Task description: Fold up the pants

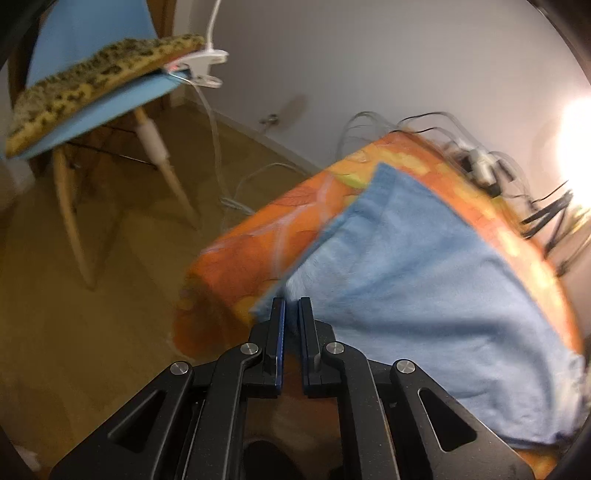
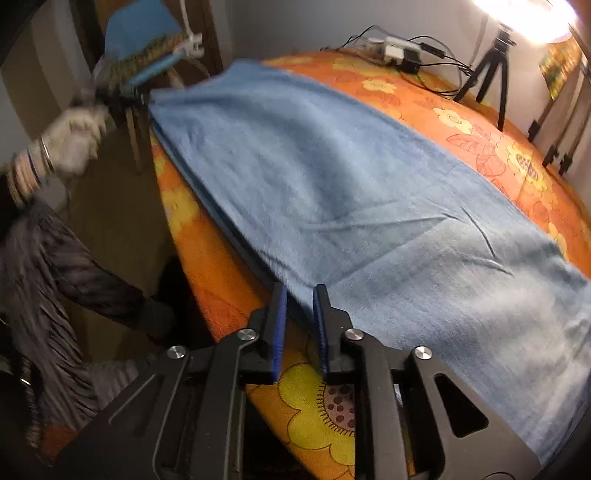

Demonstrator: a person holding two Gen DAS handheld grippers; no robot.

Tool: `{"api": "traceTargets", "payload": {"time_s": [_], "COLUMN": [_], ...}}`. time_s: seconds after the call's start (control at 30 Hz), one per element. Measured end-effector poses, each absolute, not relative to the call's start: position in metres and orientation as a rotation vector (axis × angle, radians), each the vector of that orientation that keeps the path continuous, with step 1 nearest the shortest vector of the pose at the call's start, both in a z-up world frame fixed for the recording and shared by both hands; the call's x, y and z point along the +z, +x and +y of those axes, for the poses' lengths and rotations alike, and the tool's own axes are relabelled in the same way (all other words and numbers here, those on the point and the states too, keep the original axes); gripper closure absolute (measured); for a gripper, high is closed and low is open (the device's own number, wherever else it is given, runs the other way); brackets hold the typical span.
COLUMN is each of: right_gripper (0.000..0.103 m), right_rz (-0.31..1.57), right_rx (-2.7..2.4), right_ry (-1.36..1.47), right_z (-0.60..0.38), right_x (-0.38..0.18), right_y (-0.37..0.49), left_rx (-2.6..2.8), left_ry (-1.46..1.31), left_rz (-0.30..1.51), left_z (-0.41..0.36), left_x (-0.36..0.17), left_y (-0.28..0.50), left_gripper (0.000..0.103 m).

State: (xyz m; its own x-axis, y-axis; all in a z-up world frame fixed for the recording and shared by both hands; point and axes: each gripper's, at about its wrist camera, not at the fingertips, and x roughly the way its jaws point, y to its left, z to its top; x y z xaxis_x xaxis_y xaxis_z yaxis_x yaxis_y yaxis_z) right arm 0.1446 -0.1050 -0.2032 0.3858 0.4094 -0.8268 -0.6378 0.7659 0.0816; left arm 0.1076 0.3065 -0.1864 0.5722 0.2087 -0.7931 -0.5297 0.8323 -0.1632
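Light blue pants (image 1: 424,266) lie lengthwise over a table with an orange flowered cloth (image 1: 258,240). My left gripper (image 1: 291,304) is shut on the pants' near edge, with blue fabric pinched between its pads. In the right wrist view the pants (image 2: 332,177) stretch from the far left corner to the lower right. My right gripper (image 2: 300,291) sits at their long near edge, its jaws a little apart. The edge lies between the tips and the pads do not press on it. A gloved hand (image 2: 74,136) with bangles holds the other gripper at the far corner, blurred.
A blue chair with a leopard-print cushion (image 1: 92,81) and a white clip lamp (image 1: 207,64) stands left of the table. A power strip with cables (image 2: 399,50), a small black tripod (image 2: 491,70) and a bright lamp (image 2: 524,14) are at the far side. The person's dark clothing (image 2: 55,277) is at the left.
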Motion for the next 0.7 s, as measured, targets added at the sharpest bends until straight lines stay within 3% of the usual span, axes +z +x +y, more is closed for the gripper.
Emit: {"api": "traceTargets", "payload": {"time_s": [0.03,0.23,0.47,0.57,0.7], "right_gripper": [0.077,0.077,0.077,0.077,0.077], "right_rz": [0.969,0.964,0.883,0.865,0.85], "right_rx": [0.655,0.58,0.704,0.767,0.839], "right_ry": [-0.245,-0.223,-0.277,-0.33,-0.354], "right_z": [-0.109,-0.12,-0.063,-0.022,0.027], "right_x": [-0.203,-0.198,-0.174,-0.177,-0.183], "right_y": [0.148,0.16,0.139,0.13,0.129], "left_rx": [0.468,0.46,0.328,0.297,0.288], "left_ry": [-0.417,-0.536,-0.652,-0.643,-0.652], "left_rz": [0.857,0.785,0.818,0.841,0.872], "left_z": [0.312,0.34,0.345,0.339,0.335], "left_x": [-0.187,-0.171,-0.169,-0.167,-0.175], "left_y": [0.105,0.088,0.092,0.096,0.098], "left_gripper": [0.099,0.095,0.065,0.059,0.058]}}
